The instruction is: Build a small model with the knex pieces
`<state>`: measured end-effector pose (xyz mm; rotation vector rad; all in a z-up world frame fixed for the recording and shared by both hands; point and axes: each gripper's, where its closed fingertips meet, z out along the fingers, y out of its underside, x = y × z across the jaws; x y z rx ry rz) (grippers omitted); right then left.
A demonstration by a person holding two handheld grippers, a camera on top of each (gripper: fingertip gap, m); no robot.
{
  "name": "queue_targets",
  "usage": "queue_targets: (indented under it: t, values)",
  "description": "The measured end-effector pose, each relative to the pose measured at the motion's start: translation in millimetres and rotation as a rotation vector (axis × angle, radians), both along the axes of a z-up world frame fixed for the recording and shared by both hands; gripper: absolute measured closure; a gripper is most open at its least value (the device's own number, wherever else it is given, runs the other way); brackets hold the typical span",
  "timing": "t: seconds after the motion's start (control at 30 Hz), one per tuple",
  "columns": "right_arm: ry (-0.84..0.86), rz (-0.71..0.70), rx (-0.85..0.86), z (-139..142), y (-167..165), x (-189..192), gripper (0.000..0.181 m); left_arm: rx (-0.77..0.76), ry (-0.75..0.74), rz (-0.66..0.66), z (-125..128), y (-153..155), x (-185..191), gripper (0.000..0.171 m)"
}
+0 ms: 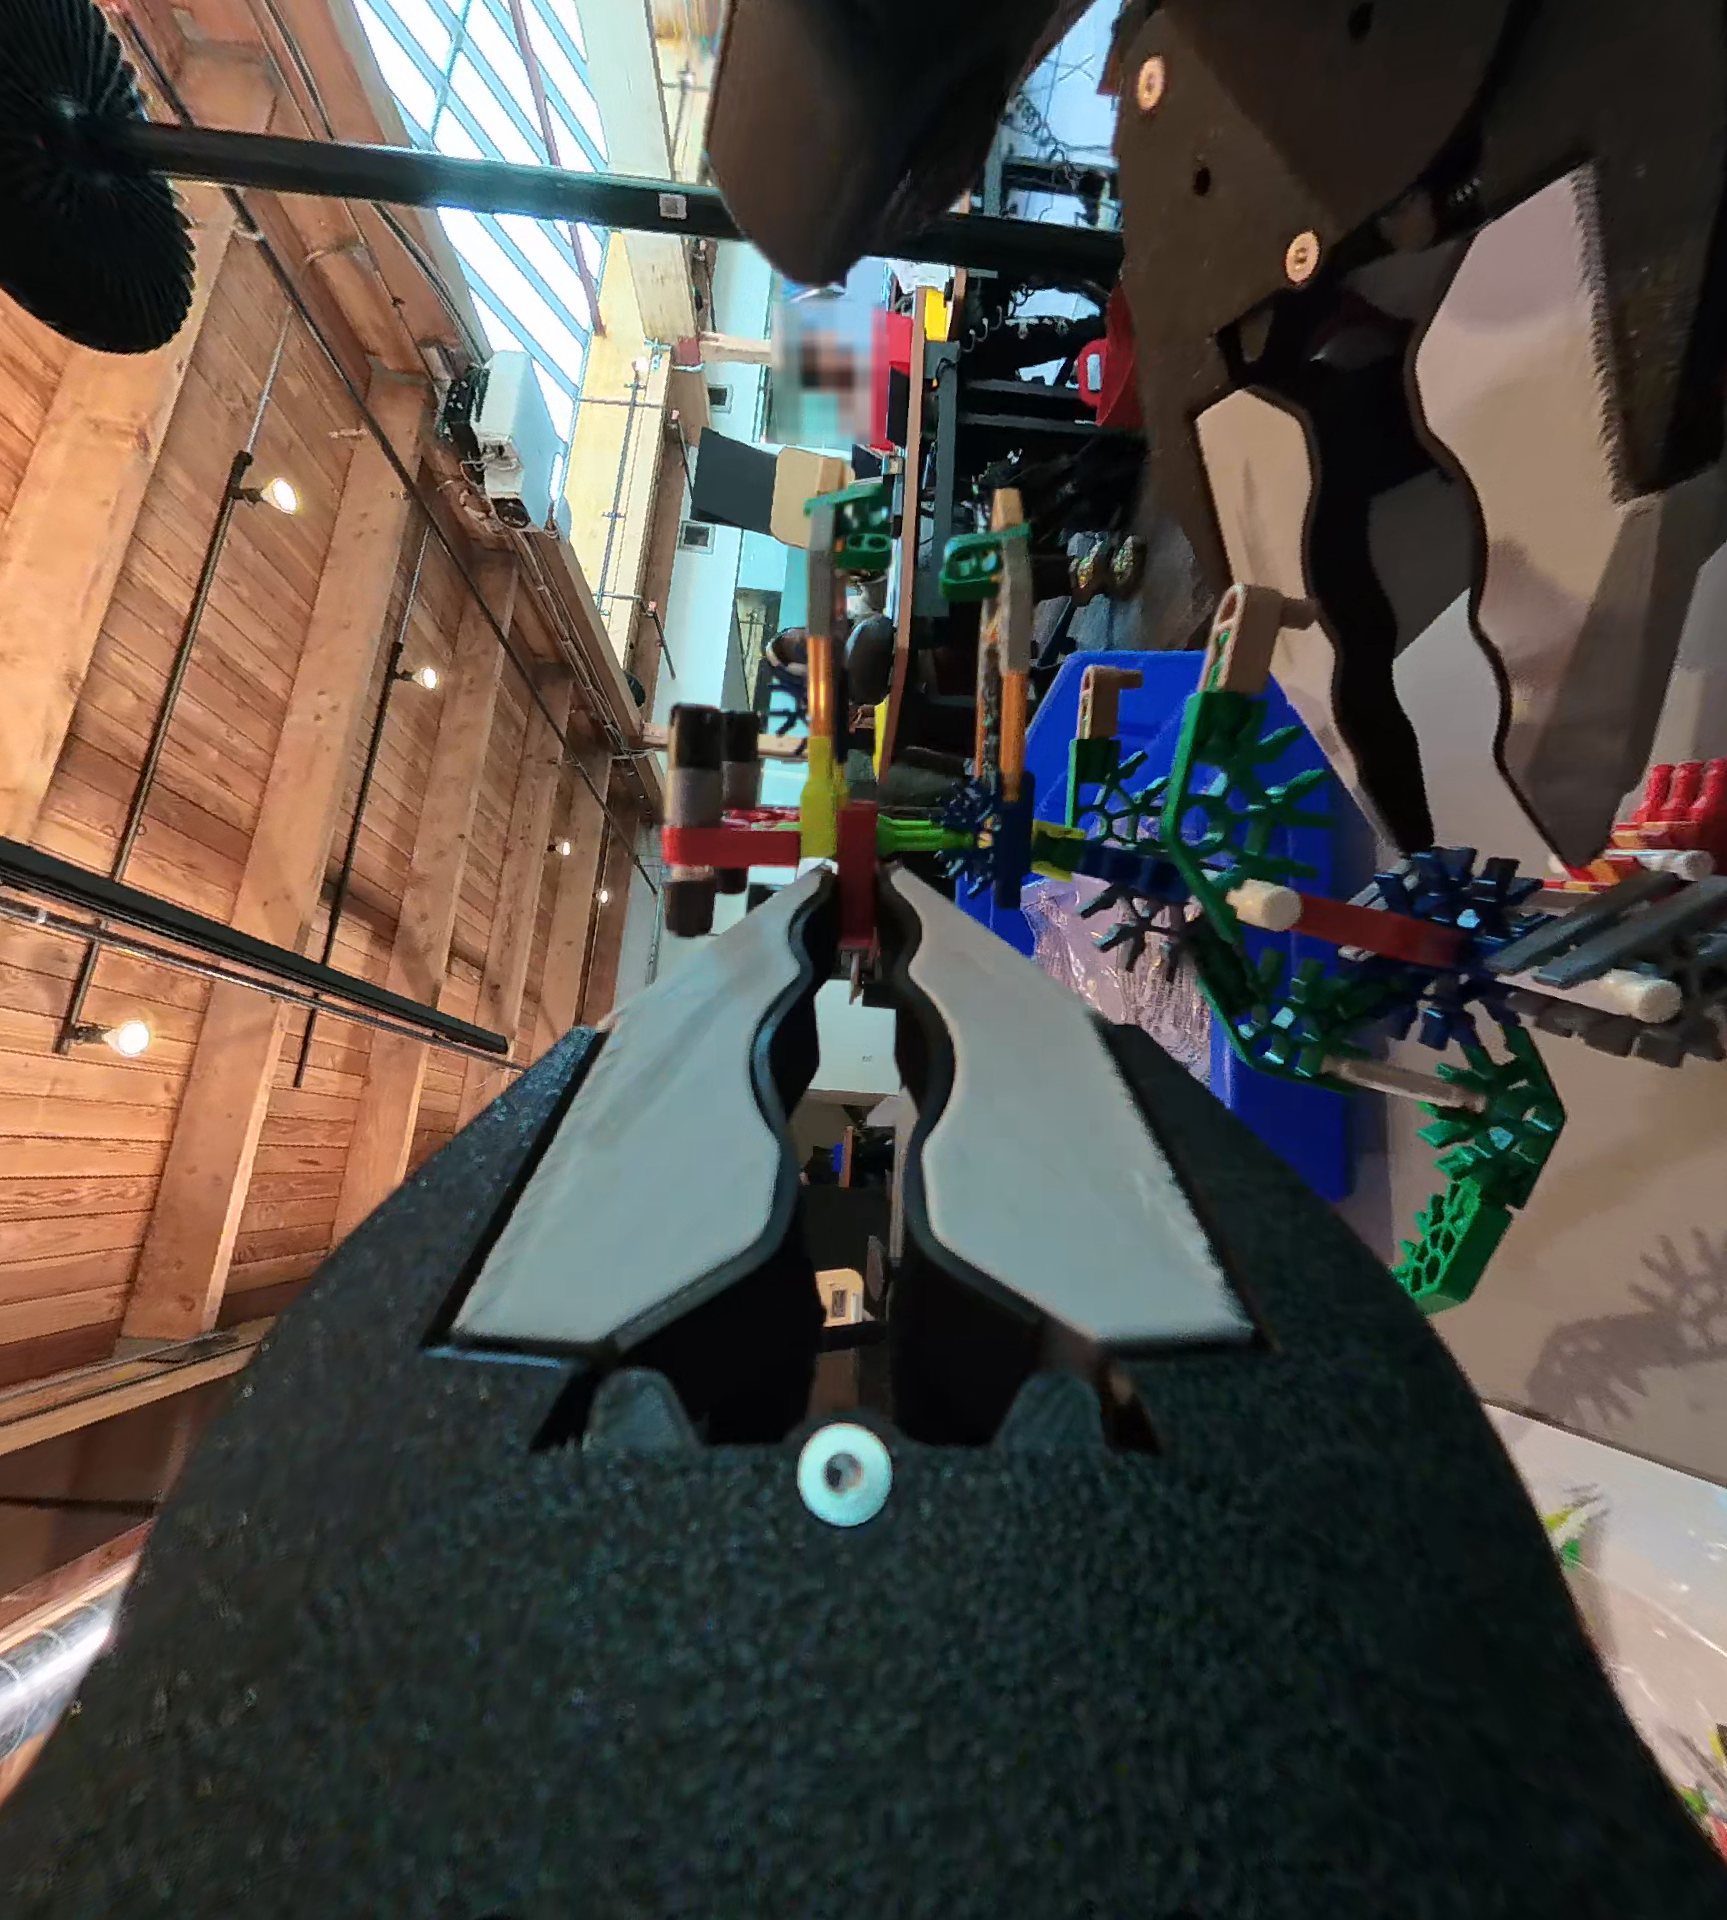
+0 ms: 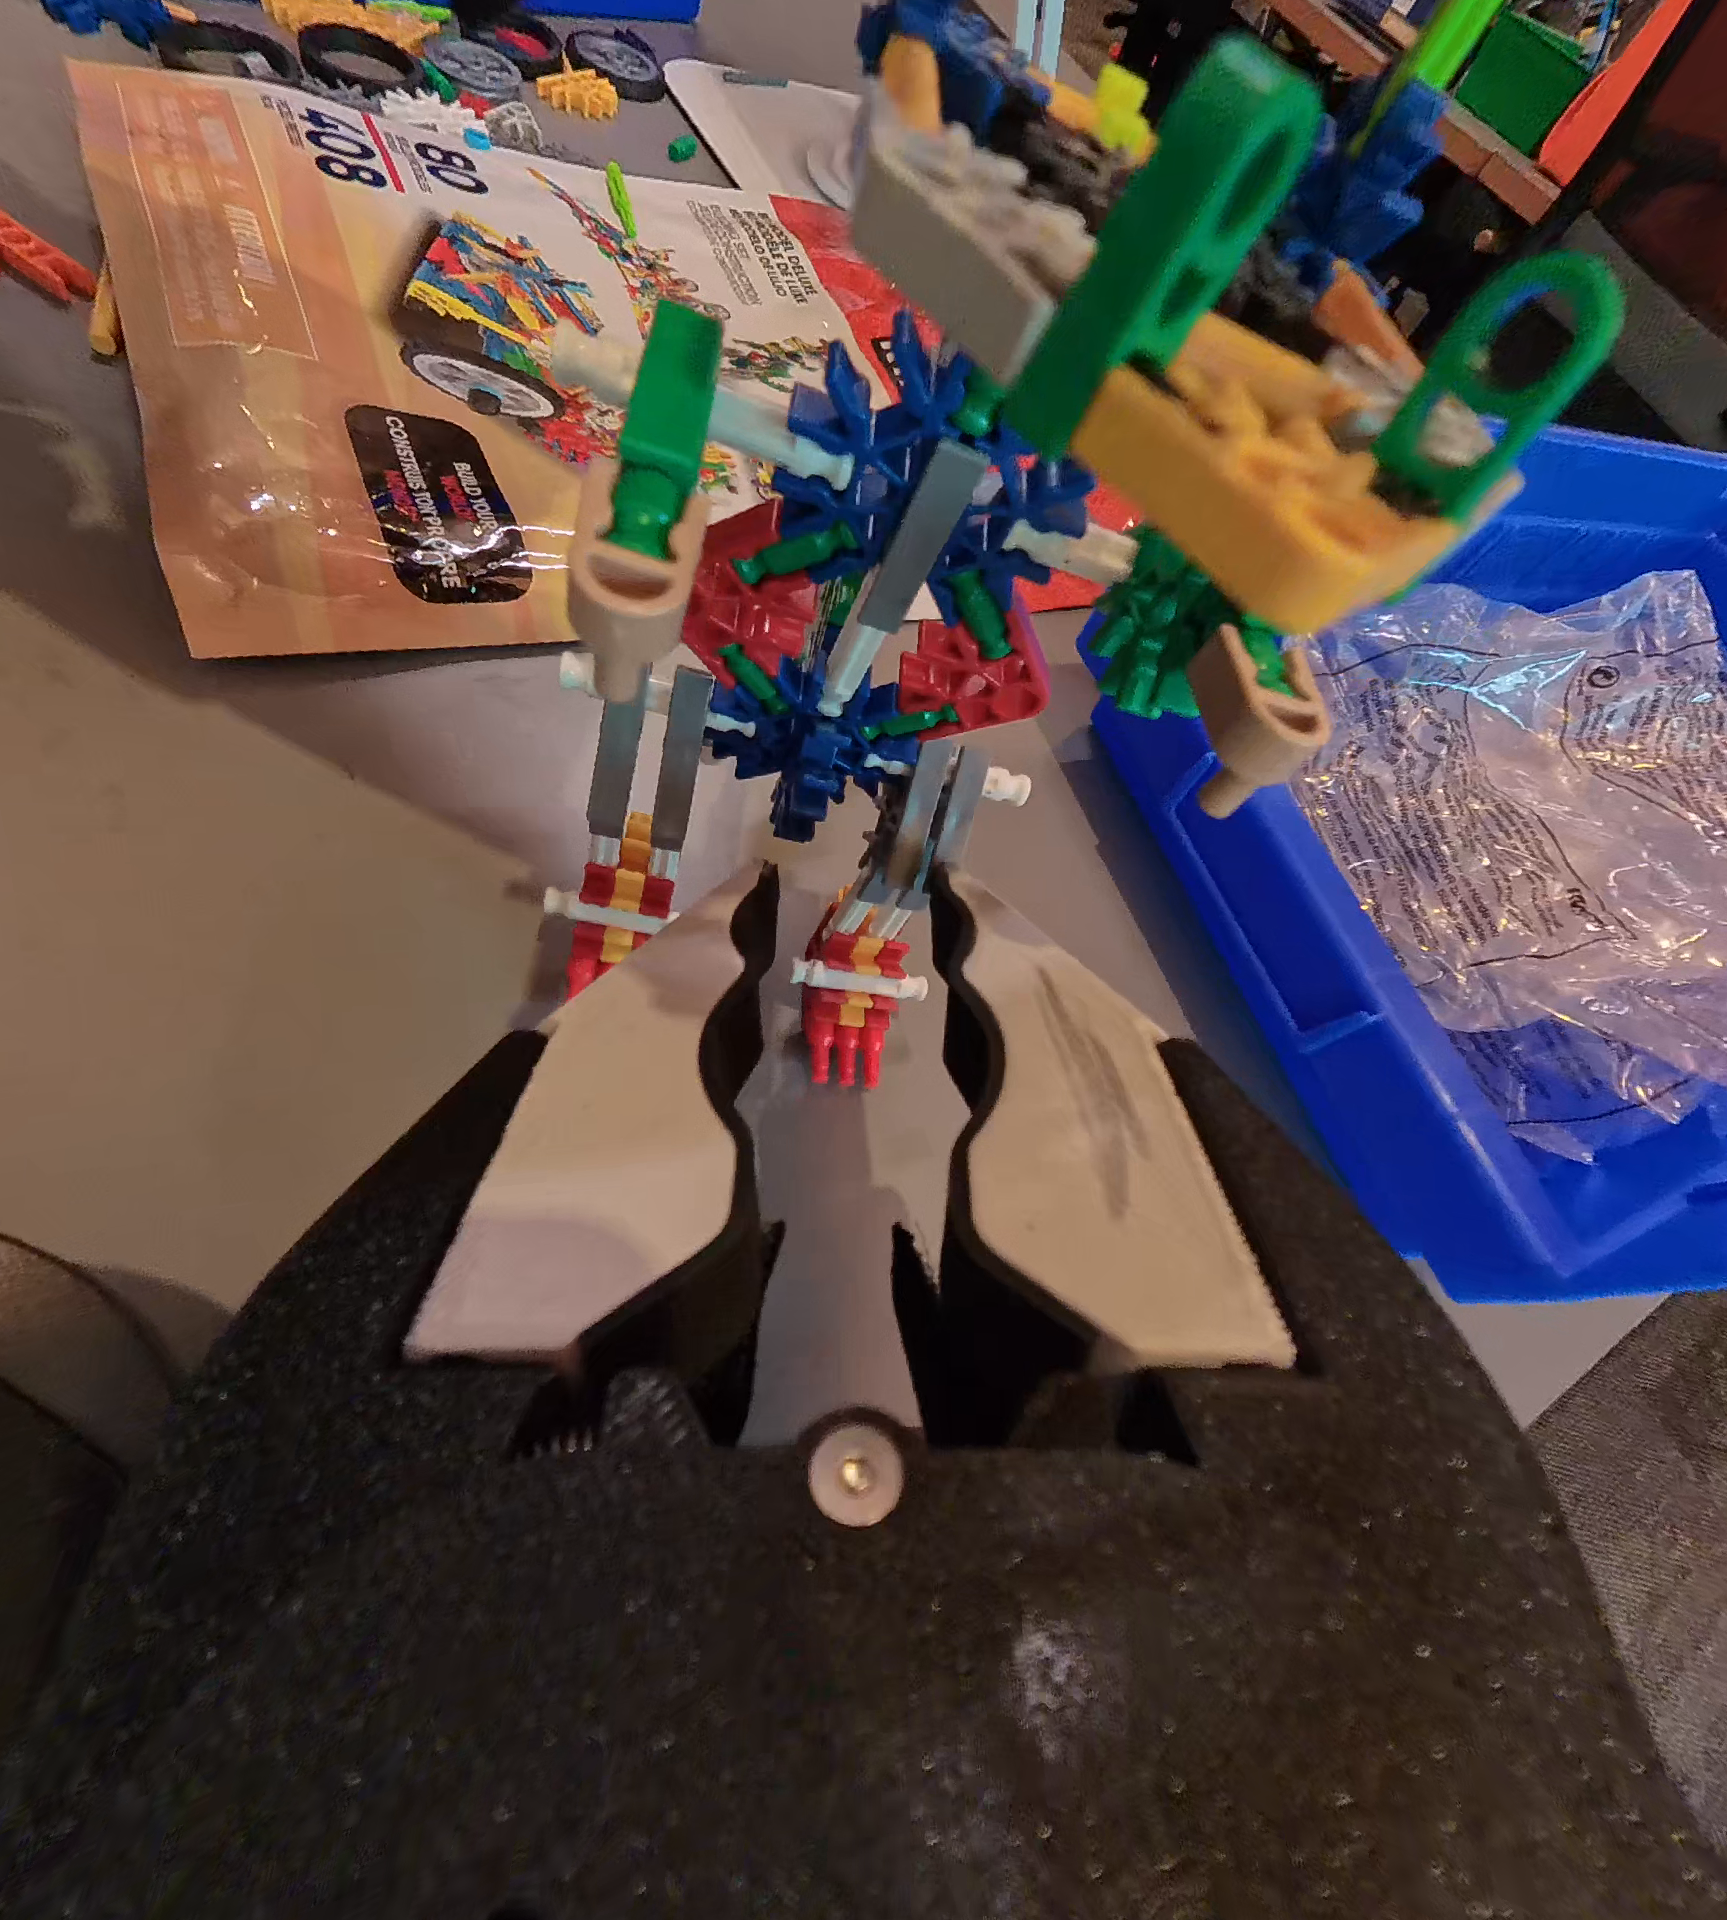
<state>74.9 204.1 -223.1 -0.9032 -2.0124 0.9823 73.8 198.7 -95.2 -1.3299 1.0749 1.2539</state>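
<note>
Red rod [image 1: 857, 883] of a toy model [image 1: 1254, 883], pinched between the left gripper [image 1: 857, 883] tips at centre frame, fingers nearly together on it. Upper right of that view: right gripper [image 1: 1482, 821], fingers apart, tips close to the model's red foot pieces [image 1: 1690, 805]. Behind the model, a blue bin [image 1: 1285, 1132]; wooden wall [image 1: 163, 727] filling the left of the frame.

Seen from the right wrist: model [image 2: 890, 520] standing at frame centre, blue and green connectors, grey rods, a yellow block [image 2: 1264, 488] at upper right. Right gripper [image 2: 843, 883] with fingers apart, straddling one leg [image 2: 854, 997] with red and yellow pieces; right fingertip [image 2: 952, 894] touching or just beside the grey rods above it, contact not clear. Other leg [image 2: 620, 904] just left of the left fingertip. Blue bin [image 2: 1358, 1091] at right, holding a crumpled clear bag [image 2: 1586, 831]. Printed booklet [image 2: 339, 364] on the grey table [image 2: 163, 935] at upper left, loose parts [image 2: 443, 52] along the top edge.
</note>
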Motion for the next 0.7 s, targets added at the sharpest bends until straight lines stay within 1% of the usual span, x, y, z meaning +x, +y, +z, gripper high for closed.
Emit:
queue_targets:
  t: [0.1, 0.3, 0.47, 0.57, 0.63, 0.7]
  values:
    - [-0.003, 0.0, -0.005, -0.9, -0.7, -0.1, 0.155, 0.011, -0.027, -0.008, -0.4, -1.1, -1.0, 0.168]
    - [-0.014, 0.001, 0.004, -1.8, -0.6, -2.9, 0.155, 0.02, -0.036, -0.009, 0.3, -1.8, -2.1, 0.167]
    - [-0.017, -0.016, 0.003, 2.0, 5.6, 0.3, 0.152, 0.028, -0.046, -0.013, 0.7, -3.1, -3.2, 0.167]
    - [-0.011, -0.036, -0.037, 9.7, 13.1, 7.2, 0.152, 0.035, -0.052, -0.016, 0.8, -4.0, -3.1, 0.167]
    - [-0.016, -0.069, -0.063, 15.3, 23.7, 15.6, 0.149, 0.04, -0.053, -0.015, 0.8, -4.0, -3.5, 0.167]
    - [0.019, -0.102, -0.097, 28.7, 34.7, 25.4, 0.146, 0.041, -0.063, -0.016, 0.8, -4.2, -3.2, 0.167]
